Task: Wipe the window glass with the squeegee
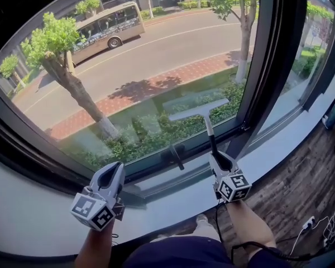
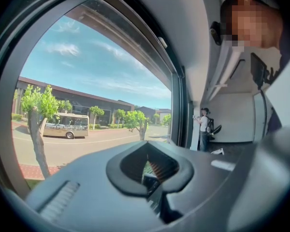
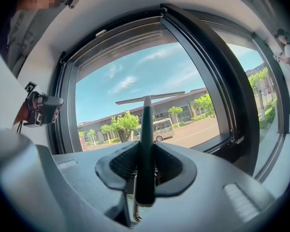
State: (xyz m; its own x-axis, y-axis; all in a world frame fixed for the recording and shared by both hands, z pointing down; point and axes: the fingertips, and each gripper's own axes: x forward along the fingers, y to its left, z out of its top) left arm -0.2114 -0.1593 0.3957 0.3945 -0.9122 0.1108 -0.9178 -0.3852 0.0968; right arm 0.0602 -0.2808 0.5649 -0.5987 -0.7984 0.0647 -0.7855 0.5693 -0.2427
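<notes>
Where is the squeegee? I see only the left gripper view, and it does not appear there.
Observer: The right gripper is shut on the handle of the squeegee, with the blade pointing up.
Operator: Where does the blade sit?
Observer: Low on the window glass, near the right frame, lying level. I cannot confirm contact.
Operator: And my left gripper?
Observer: The left gripper is low above the sill, left of the squeegee and apart from it.

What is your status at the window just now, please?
Right gripper shut on squeegee handle, blade up at the lower glass. Left gripper shut, empty, low over the sill. Nothing in the blade's way.
</notes>
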